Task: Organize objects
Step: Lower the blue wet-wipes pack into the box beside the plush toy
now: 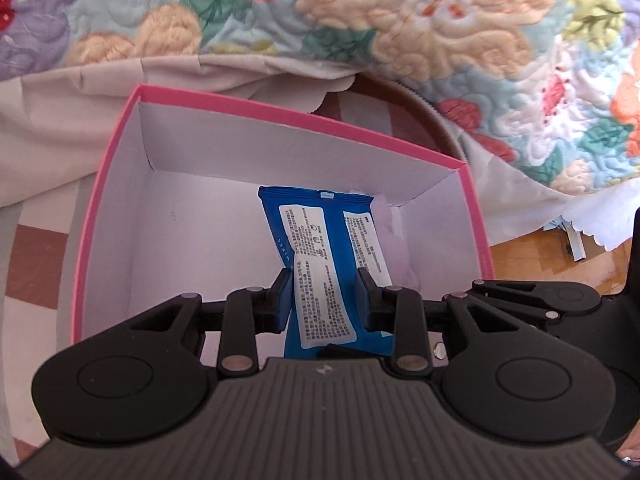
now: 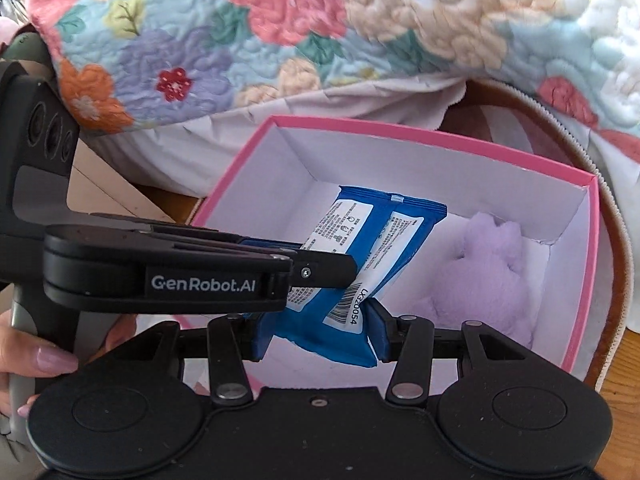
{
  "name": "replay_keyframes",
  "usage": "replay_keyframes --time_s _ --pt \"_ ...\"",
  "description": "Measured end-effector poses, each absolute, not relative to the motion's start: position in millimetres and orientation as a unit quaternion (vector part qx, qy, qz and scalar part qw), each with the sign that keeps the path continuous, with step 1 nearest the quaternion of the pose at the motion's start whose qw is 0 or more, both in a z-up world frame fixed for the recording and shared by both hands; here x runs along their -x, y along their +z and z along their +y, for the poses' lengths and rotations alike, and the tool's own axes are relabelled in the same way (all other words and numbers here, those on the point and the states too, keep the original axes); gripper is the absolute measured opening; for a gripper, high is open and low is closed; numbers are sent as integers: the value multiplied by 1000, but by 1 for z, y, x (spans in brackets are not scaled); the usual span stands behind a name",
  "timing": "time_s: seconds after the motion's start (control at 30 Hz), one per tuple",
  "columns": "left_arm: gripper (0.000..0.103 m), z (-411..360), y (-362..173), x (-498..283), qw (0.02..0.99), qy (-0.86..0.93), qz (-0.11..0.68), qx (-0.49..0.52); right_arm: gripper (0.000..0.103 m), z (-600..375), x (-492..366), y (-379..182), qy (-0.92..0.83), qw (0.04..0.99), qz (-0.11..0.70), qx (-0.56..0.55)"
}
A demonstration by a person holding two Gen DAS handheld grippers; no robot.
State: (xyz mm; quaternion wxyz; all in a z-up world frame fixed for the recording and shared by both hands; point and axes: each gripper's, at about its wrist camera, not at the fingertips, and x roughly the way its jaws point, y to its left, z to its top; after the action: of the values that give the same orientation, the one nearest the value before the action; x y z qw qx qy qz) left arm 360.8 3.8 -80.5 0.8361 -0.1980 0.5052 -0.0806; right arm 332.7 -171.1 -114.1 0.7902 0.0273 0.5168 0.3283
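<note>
A blue wipes pack [image 1: 320, 264] with white printed labels hangs tilted inside the pink box [image 1: 304, 120], which has white inner walls. My left gripper [image 1: 324, 280] is shut on the pack's middle, its blue pads pressing both long edges. In the right wrist view my right gripper [image 2: 320, 334] is shut on the lower end of the same pack [image 2: 352, 240]. The left gripper [image 2: 324, 264] comes in from the left, just above it. A pale purple plush toy [image 2: 480, 272] lies in the right part of the box [image 2: 440, 136]; only its edge [image 1: 394, 236] shows past the pack in the left wrist view.
A floral quilt [image 1: 440, 32] with a beige underside hangs over the area behind the box. A brown round zippered bag [image 2: 560, 120] sits behind and to the right of the box. Wooden floor [image 1: 540, 256] shows at the right. A person's hand [image 2: 48, 356] holds the left gripper's handle.
</note>
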Motion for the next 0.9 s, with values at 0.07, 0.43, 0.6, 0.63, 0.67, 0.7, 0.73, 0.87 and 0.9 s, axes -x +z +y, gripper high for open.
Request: replay_keyframes --time_s 0.07,0.43,0.6,0.63,0.67,0.7,0.73,0.87,0.9 --pt "30 4 -86 -364 833 -86 506 205 53 -171 -335 -115 320 789 525 -24" --pt "30 7 -109 -377 832 -82 514 192 52 -156 -347 -136 309 789 531 11" --pt "25 18 -134 -396 809 -80 532 236 49 -154 -359 -149 292 788 541 30" --pt "25 19 -136 -398 806 -83 535 239 48 -155 -361 -150 289 788 543 31" --pt "25 18 -136 -398 809 -85 533 232 47 -155 -363 -151 287 787 546 29" --pt "25 17 -136 -398 812 -84 532 224 45 -155 -364 -151 285 787 546 29" --pt "25 16 -136 -399 813 -83 533 219 43 -154 -366 -152 283 786 548 33" --pt "25 13 -140 -399 813 -78 538 209 39 -146 -368 -159 266 785 556 50" --pt "25 12 -141 -398 813 -75 540 205 39 -145 -367 -160 263 786 557 51"
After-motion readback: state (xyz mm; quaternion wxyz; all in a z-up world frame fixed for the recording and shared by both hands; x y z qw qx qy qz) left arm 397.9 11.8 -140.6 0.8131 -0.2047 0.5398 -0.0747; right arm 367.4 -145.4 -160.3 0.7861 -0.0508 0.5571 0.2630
